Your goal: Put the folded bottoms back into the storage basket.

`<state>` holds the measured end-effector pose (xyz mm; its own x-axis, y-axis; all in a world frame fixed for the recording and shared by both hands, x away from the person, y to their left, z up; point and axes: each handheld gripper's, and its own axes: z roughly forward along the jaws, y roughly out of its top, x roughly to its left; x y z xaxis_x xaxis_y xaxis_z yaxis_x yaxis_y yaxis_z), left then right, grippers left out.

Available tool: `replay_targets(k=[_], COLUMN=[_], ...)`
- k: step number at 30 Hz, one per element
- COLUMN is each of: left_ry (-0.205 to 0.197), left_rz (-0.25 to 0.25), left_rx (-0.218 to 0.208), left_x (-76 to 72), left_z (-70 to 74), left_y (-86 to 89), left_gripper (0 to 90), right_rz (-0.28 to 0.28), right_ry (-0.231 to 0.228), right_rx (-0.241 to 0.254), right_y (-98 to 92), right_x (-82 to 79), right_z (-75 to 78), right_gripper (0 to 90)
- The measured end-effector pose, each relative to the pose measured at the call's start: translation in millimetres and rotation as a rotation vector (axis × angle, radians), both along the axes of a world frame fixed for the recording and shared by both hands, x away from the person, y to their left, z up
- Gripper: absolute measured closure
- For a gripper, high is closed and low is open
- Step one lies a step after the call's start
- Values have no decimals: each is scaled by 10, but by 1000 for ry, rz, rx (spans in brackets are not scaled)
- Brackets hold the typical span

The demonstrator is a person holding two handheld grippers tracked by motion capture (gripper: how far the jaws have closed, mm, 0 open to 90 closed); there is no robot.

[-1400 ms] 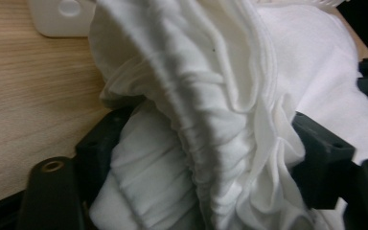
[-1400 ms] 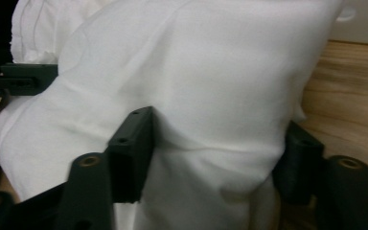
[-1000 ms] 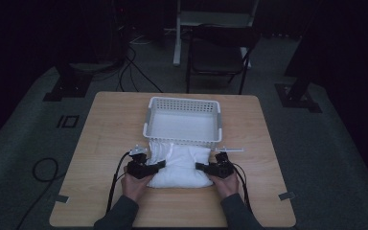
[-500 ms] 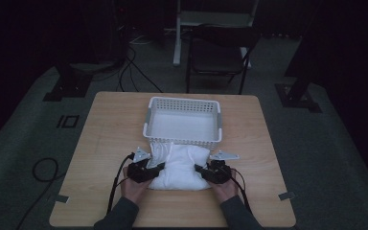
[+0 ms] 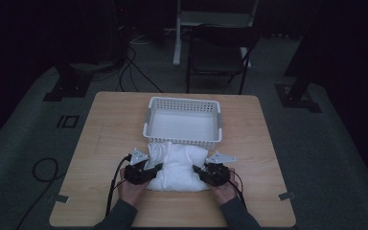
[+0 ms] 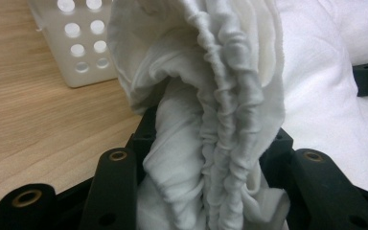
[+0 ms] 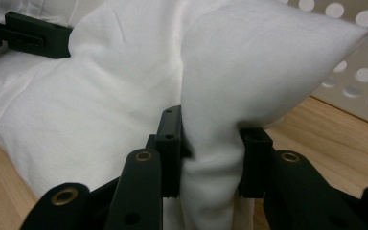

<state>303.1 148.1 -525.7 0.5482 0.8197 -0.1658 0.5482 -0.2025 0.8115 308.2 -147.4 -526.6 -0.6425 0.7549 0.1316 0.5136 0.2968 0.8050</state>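
Observation:
A soft white pillow in its case (image 5: 179,165) lies on the wooden table (image 5: 110,120), just in front of a white perforated basket (image 5: 146,129). My left gripper (image 5: 155,167) is at the pillow's left end. In the left gripper view its jaws (image 6: 208,143) have just been closing and pinch the gathered, wrinkled edge of the case (image 6: 211,72). My right gripper (image 5: 196,170) grips the pillow's right end, and in the right gripper view (image 7: 211,134) it is shut on a bulging corner of the pillow (image 7: 124,72).
The basket (image 6: 84,43) stands close behind the pillow, and its wall (image 7: 359,72) is beside the held corner. A dark chair (image 5: 220,57) and cables (image 5: 139,72) are on the floor beyond the table. Bare wood shows to the left and right of the pillow.
The right gripper has edged a little inward and up with the pillow's corner. The pillow looks more bunched between the two grippers. The left gripper has barely moved.

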Motion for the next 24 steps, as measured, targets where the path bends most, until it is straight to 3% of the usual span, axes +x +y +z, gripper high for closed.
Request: replay_targets(k=[10,16,24], left_ry=[-35,-49,-69], left_rz=[-1,-9,-20], left_rx=[-14,5,-24], left_x=[-96,-158,-219], left_z=[163,281,393], left_y=[-26,-47,-13], left_gripper=[552,552,554], right_rz=[-1,2,-6], right_ry=[-22,-48,-85], right_rx=[18,17,36], right_y=[-37,-47,-61], right_x=[-45,-94,-164], right_z=[112,203,321], right_gripper=[687,687,691])
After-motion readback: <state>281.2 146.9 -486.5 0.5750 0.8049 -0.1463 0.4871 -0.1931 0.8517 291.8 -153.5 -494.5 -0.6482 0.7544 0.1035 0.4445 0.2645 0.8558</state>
